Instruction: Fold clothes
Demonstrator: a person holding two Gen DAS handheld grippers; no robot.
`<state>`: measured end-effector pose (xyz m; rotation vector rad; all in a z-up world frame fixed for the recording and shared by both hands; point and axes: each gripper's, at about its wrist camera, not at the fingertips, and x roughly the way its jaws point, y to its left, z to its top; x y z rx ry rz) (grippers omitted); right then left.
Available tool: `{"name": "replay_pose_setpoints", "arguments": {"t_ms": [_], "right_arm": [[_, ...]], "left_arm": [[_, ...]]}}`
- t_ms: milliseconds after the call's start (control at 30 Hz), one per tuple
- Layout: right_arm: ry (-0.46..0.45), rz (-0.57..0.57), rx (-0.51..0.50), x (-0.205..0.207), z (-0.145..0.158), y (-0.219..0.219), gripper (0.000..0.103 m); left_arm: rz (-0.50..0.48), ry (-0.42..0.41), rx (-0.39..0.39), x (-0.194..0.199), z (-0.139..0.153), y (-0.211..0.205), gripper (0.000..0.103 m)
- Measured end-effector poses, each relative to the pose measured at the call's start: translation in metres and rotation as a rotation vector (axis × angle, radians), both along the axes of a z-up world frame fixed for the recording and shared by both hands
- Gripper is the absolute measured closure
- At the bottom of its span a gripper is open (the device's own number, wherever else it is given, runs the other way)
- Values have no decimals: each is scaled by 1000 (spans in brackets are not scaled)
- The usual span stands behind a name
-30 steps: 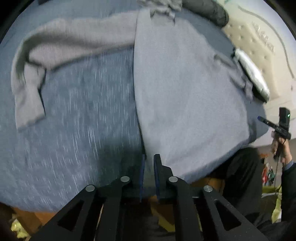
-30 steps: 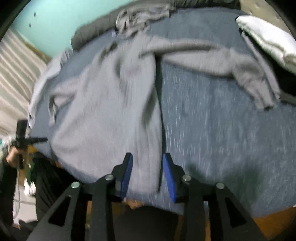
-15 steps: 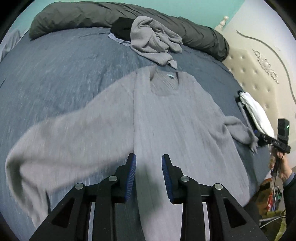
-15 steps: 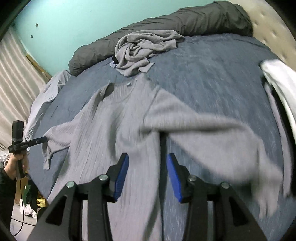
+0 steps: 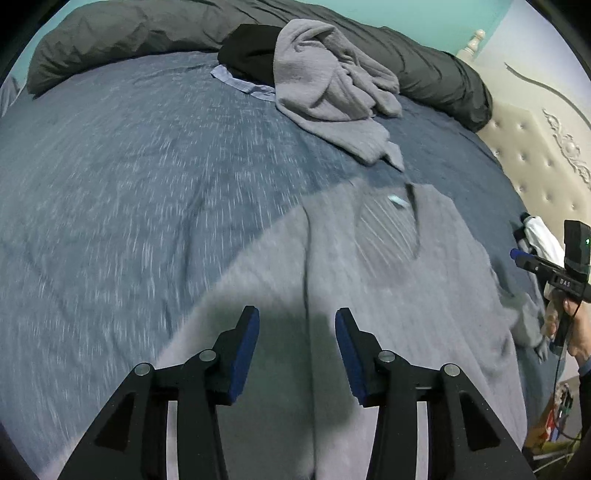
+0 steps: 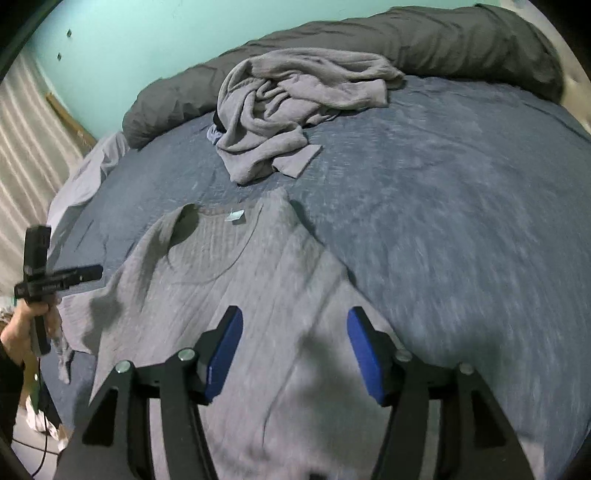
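A grey sweater (image 5: 424, 295) lies flat on the blue bed cover (image 5: 110, 203), its collar and pale label toward the pillows. My left gripper (image 5: 296, 317) hovers above the shoulder seam where one sleeve runs down and left. Its jaws are opening, and no cloth is between the pads. In the right wrist view the same sweater (image 6: 221, 280) spreads out below my right gripper (image 6: 295, 317). That gripper is above the other shoulder, where the sleeve starts. Its jaws are opening too, and its pads touch nothing.
A crumpled grey garment (image 5: 325, 85) (image 6: 288, 103) sits beyond the collar, beside a black garment (image 5: 251, 55). A dark rolled duvet (image 5: 129, 33) (image 6: 443, 37) lines the far edge. At the bedside a hand holds a black device (image 5: 561, 258) (image 6: 40, 273). A tufted headboard (image 5: 535, 155) and a white folded item (image 5: 543, 236) are on the right.
Both grippers have swept from the sweater's hem at the bed's near edge up toward its shoulders. Both pairs of jaws have spread wider, the left from almost shut.
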<state>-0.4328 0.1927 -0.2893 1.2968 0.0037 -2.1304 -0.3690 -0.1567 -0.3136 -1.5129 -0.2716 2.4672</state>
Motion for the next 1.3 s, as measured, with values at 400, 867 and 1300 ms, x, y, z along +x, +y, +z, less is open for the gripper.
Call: {"name": "replay_pose_setpoints", "arguments": {"t_ms": [400, 867, 1300], "right_arm": [[-17, 113, 154, -63, -47, -60, 43], [60, 202, 154, -55, -54, -80, 97], [302, 42, 199, -60, 24, -52, 98]], "left_arm": [[-72, -46, -58, -68, -42, 11, 50], [-129, -25, -117, -69, -56, 22, 98], [3, 167, -196, -74, 32, 0, 100]]}}
